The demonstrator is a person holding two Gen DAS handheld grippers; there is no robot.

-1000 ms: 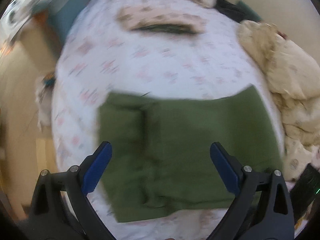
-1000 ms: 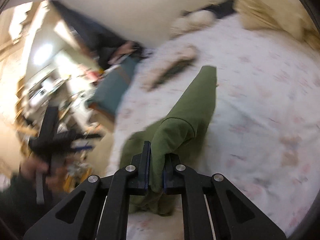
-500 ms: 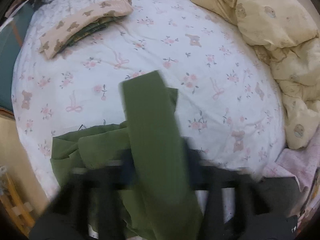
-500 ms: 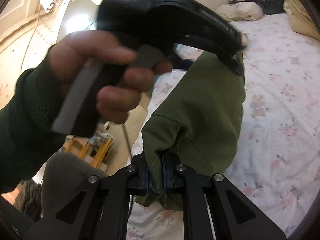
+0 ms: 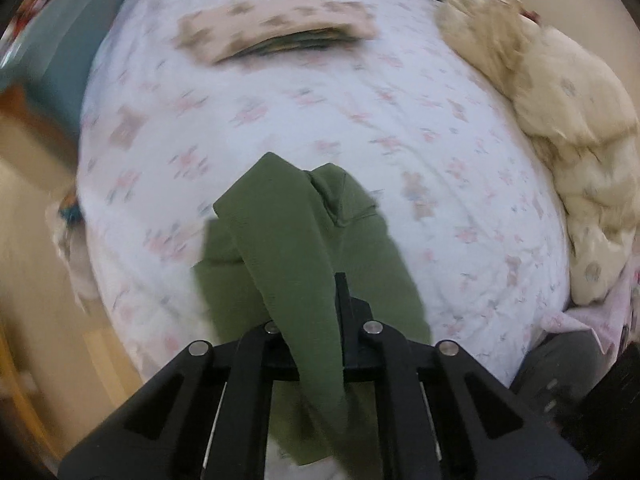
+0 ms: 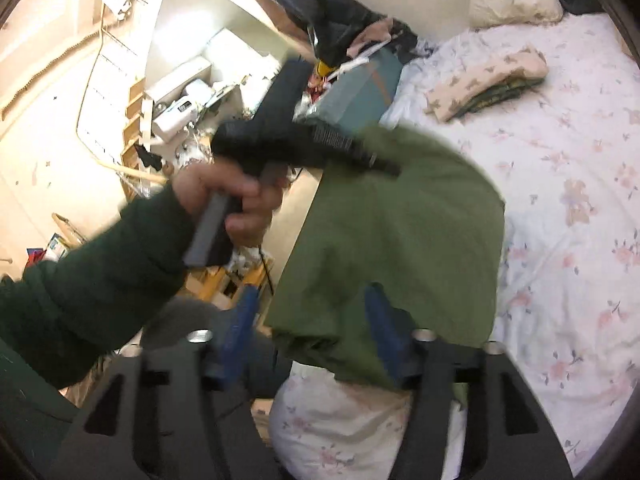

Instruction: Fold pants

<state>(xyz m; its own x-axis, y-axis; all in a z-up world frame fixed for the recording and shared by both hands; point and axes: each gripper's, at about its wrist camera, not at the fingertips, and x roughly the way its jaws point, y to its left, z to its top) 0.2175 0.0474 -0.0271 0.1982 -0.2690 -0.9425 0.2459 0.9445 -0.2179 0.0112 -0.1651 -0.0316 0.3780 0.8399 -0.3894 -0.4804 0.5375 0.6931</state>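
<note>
The green pants (image 5: 304, 248) hang and drape over the near edge of the floral bed sheet (image 5: 280, 120). My left gripper (image 5: 316, 320) is shut on a strip of the pants and holds it lifted; it also shows in the right wrist view (image 6: 384, 164), gripping the top edge of the pants (image 6: 400, 240). My right gripper (image 6: 312, 320) is open, its blue pads (image 6: 240, 320) apart, with the pants hanging just in front of them.
A folded bear-print garment (image 5: 276, 28) lies at the far side of the bed, also in the right wrist view (image 6: 488, 76). A cream duvet (image 5: 560, 120) is bunched at the right. A teal box (image 6: 360, 92) and clutter stand beside the bed.
My left gripper, open a second ago, has shut on the pants and lifted them. My right gripper has let go of the pants and opened.
</note>
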